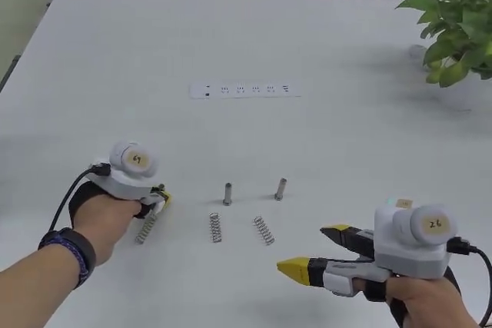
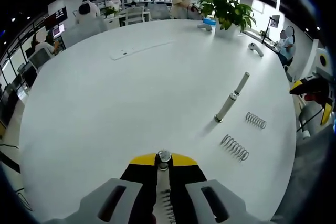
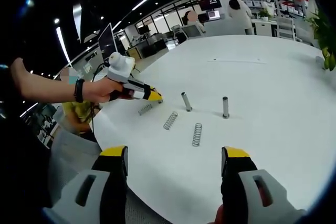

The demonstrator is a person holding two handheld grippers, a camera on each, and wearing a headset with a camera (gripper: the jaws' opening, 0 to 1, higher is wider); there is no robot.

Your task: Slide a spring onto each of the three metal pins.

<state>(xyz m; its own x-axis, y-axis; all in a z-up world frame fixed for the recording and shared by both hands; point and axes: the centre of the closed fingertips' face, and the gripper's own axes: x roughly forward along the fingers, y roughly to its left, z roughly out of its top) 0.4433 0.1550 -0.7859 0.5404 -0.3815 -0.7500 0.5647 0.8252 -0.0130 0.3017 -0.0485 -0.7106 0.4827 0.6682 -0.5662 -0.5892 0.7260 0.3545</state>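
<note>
Two metal pins [image 1: 227, 193] [image 1: 280, 188] stand upright mid-table. In front of them lie two springs [image 1: 215, 226] [image 1: 264, 230]. My left gripper [image 1: 160, 199] is shut on a third pin [image 2: 165, 156], whose round end shows between the yellow jaws. A third spring [image 1: 146, 228] lies on the table just under that gripper. From the right gripper view I see the left gripper [image 3: 155, 97] beside this spring [image 3: 145, 109]. My right gripper [image 1: 311, 250] hovers open and holds nothing, right of the springs and nearer me.
A white power strip [image 1: 244, 91] lies flat further back on the white table [image 1: 346, 128]. A potted plant [image 1: 457, 28] stands at the far right. Office chairs line the far edge, and people sit beyond the table.
</note>
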